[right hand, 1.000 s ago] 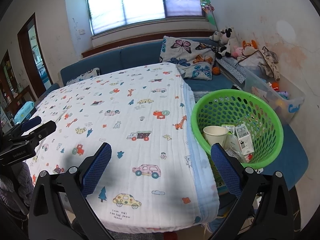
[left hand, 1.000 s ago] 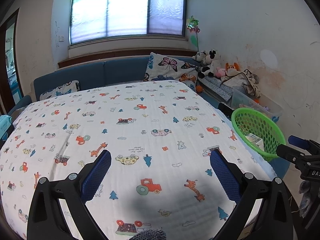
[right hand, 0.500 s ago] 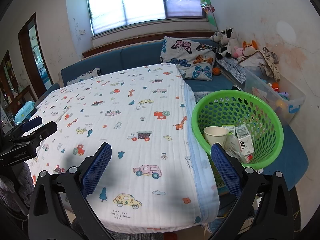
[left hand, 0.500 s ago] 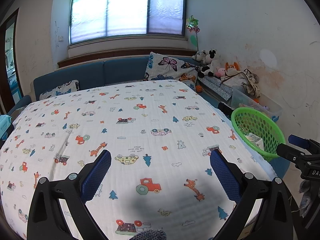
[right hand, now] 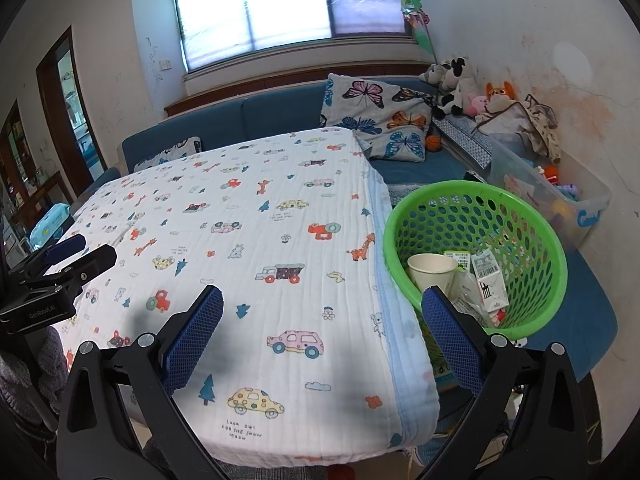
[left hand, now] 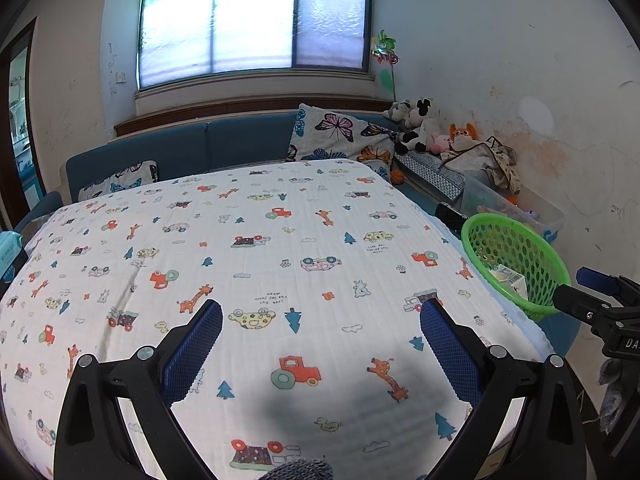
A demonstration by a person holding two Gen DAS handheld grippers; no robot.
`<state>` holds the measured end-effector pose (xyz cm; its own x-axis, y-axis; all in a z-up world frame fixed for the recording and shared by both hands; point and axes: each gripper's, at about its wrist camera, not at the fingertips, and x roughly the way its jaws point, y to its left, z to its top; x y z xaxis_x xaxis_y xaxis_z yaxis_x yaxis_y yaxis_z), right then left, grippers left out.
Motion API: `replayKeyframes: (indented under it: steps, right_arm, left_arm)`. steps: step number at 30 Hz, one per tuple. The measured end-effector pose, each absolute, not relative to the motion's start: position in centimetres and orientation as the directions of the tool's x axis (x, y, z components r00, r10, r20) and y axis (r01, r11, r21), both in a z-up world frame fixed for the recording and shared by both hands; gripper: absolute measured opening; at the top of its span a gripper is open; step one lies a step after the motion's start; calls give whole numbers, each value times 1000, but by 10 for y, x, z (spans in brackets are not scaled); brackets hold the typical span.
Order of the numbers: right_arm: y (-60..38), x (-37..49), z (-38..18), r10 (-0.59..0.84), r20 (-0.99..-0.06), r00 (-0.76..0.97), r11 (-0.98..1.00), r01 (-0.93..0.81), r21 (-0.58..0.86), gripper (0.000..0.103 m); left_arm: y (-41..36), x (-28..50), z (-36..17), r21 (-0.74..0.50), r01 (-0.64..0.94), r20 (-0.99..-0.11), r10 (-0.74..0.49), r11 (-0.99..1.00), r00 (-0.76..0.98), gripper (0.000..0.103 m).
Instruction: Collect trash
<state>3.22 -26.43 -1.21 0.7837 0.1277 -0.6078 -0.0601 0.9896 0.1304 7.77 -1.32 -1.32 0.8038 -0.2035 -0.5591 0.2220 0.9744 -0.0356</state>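
Hovering over a quilted cloth printed with cars and giraffes, both tongs gape wide and hold nothing: left tongs, right tongs. A green perforated basket sits just beside the bench's right edge, holding a paper cup and crumpled wrappers. Butterfly pillows and plush toys line the far sofa. The basket's lower contents are hard to make out.

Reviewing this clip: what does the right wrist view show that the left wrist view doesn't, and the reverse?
Right wrist only: the paper cup plainly visible among wrappers in the green basket, and the open right gripper.

Left wrist only: the open left gripper from its own camera.

Both: the basket, the printed blanket, the butterfly pillow.
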Motion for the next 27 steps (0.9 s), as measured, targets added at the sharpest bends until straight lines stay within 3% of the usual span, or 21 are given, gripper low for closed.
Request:
replayKeyframes:
  steps: [27]
  right_arm:
    - [-262, 33, -10, 130, -604, 786, 989, -63, 132, 99]
  left_arm:
    - [-13, 77, -13, -35, 222, -558, -203, 975, 805, 96]
